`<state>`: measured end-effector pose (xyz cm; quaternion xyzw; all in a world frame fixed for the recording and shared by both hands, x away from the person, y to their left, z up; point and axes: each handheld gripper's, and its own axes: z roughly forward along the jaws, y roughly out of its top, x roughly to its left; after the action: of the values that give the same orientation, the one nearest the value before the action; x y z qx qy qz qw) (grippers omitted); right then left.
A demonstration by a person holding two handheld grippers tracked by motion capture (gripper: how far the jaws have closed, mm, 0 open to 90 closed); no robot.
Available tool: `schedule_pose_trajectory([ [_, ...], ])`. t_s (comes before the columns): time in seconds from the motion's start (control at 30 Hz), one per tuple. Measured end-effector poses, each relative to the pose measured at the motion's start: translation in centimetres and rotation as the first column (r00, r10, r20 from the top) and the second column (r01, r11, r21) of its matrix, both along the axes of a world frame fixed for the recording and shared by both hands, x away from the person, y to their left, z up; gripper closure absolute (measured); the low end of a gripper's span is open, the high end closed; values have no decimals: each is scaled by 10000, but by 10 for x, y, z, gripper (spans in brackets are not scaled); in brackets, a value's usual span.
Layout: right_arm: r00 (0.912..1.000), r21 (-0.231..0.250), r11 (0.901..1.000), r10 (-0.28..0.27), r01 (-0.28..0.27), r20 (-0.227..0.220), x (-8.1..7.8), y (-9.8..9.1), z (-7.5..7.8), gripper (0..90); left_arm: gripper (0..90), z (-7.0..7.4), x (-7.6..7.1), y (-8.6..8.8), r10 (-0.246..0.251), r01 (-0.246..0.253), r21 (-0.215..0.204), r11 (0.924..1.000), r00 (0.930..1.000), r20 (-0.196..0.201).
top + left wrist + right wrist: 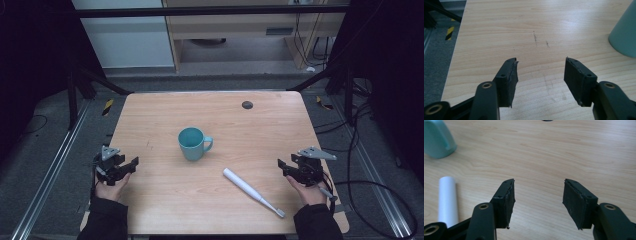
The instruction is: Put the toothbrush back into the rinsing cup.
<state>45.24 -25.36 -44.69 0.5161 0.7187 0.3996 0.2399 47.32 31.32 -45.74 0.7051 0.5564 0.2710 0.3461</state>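
Desk [165,200]: pale wood-grain top with rounded corners; faint dark scuffs on it in the left gripper view; a small dark round disc [247,104] lies near its far edge, at about 1 o'clock from the mug.
Mug [192,143]: teal, smooth, tapered round body, upright near the desk's middle, its loop handle turned toward 3 o'clock.
Toothbrush [252,191]: white, smooth cylindrical handle narrowing to a thin neck; lies flat at about 5 o'clock from the mug, thick end nearer the mug, head toward the near edge; well apart from both tools.
Left tool [129,166]: black, held at the desk's left edge, about 8 o'clock from the mug; flat ribbed pads spread apart, bare wood between them.
Right tool [284,166]: black, near the right edge, about 2 o'clock from the toothbrush; pads spread wide, gripping nothing.
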Motion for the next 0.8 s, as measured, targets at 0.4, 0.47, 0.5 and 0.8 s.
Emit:
schedule_pose_trajectory([
  [0.4,9879,126,9898,1421,-1416,-622,-17,30,8,596,566,-2,-1,-5,-51,59,241,9997,9995,-312],
  [0.47,9837,-26,9866,1626,-1632,-764,-20,34,8,636,573,-2,-1,-5,-16,23,237,9997,9995,-316],
  [0.5,9837,-26,9866,1626,-1632,-764,-20,34,8,636,576,-2,-1,-5,-16,23,237,9997,9995,-316],
  [0.8,9596,-74,9664,2542,-2569,-1207,-33,53,4,804,593,-3,-1,-5,-52,61,225,9997,9992,-388],
])
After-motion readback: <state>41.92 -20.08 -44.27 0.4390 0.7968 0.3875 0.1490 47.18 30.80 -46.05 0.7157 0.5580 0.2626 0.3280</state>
